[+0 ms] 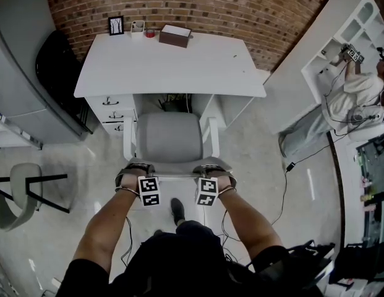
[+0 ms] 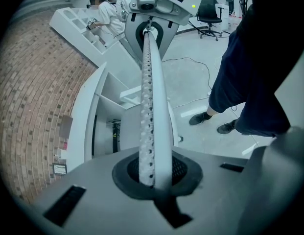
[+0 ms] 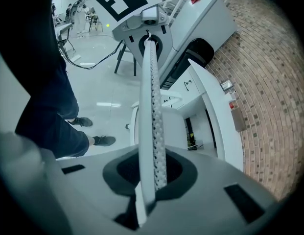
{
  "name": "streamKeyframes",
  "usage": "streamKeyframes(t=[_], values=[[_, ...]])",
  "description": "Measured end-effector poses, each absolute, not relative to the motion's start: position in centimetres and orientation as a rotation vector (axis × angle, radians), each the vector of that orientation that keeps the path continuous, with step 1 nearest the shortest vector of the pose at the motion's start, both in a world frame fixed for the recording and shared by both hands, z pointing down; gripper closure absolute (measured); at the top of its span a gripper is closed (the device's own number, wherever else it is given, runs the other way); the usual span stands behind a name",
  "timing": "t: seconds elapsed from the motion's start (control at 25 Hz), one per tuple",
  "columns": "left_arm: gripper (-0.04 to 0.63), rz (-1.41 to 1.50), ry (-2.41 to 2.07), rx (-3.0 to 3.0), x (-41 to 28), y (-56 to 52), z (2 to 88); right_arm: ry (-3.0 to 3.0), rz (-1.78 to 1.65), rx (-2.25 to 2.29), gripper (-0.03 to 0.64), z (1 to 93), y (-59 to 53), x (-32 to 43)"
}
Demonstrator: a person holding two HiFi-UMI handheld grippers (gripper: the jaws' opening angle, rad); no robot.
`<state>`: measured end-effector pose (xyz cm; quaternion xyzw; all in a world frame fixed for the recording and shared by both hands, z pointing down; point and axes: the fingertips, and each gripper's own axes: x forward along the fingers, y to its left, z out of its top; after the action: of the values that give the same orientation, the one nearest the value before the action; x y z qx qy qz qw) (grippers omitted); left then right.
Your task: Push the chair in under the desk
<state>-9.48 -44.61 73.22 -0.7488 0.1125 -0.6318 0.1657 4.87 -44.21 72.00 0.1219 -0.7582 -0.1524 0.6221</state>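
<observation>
One brick wall [image 1: 229,5] runs across the far side of the room, and a white desk [image 1: 173,67] stands against it with its drawers [image 1: 111,113] on the left. A white shelf [image 1: 340,36] leans in from the right, where a second person [image 1: 358,94] works at its compartments.

The chair [image 1: 170,138], grey in the seat with white arms, faces the desk at the knee gap beside the drawers. Its front edge lies about at the desk's front edge. Most of the seat and the whole back are out in the open floor. The person holding the grippers stands just behind it, both forearms reaching to the top of the back.

The left gripper [image 1: 137,169] sits on the left end of the back's top rim [image 2: 152,106] and the right gripper [image 1: 214,167] on the right end. Each gripper view shows the rim running straight out from between the jaws toward the other gripper. Both pairs of jaws are narrow and clamped on that thin rim.

A spare chair [image 1: 18,193] stands well apart on the left. At the desk's far edge lie a brown box [image 1: 174,36] and a small frame [image 1: 116,25].
</observation>
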Motion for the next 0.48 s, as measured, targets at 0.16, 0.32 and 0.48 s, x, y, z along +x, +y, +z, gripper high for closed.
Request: streamKeyframes(t=[0.16,0.32,0.48], values=[[0.583,-1.806,0.324,-2.132,-9.2,-46.2,73.4,-1.75,-0.349,0.275,0.578,72.2,-45.7,5.1],[0.583,-1.819,0.323,-2.134,-8.9,-47.5,73.4,-1.743,-0.363,0.289,0.578,72.3,-47.3,5.6],[0.584,-1.825,0.337,-2.134,-8.3,-48.8,73.5,-1.744,-0.364,0.284,0.578,72.5,-48.7,6.3]])
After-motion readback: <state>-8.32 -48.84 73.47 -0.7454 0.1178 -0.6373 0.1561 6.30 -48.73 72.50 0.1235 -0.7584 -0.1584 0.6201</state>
